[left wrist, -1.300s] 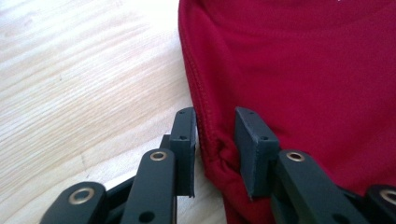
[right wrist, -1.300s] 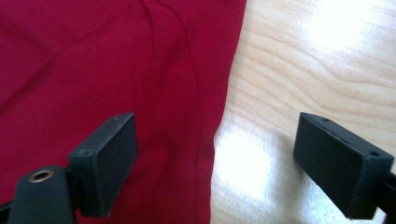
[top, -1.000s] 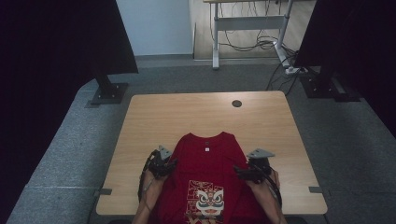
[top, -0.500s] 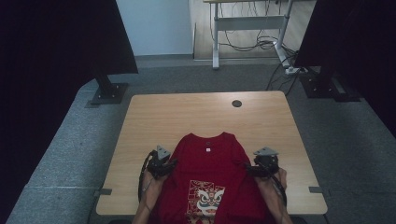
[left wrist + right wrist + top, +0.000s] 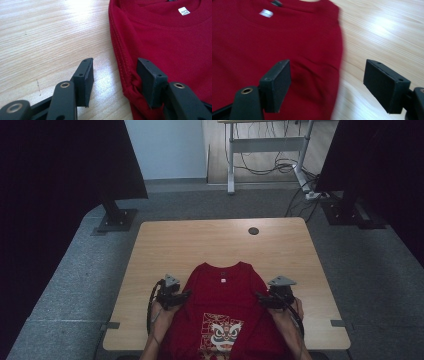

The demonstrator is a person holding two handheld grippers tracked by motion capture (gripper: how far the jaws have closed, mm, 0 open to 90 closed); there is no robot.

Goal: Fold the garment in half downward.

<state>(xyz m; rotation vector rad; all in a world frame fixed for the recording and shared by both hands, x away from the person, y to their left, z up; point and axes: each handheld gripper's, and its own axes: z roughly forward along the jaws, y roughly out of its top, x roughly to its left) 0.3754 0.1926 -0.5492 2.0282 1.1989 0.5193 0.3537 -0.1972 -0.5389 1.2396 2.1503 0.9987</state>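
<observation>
- Since a second ago the left gripper point(image 5: 184, 296) has let go; its jaws have just been opening, spread now astride the folded left edge of the red T-shirt point(image 5: 225, 310), one pad touching the cloth
- The right gripper point(image 5: 261, 298) has shifted a little; its jaws have been closing yet stand wide, the shirt's right edge loose between them
- Both forearms rise from the near edge, grippers pointing inward at the shirt lying flat on the wooden table point(image 5: 210, 245)
</observation>
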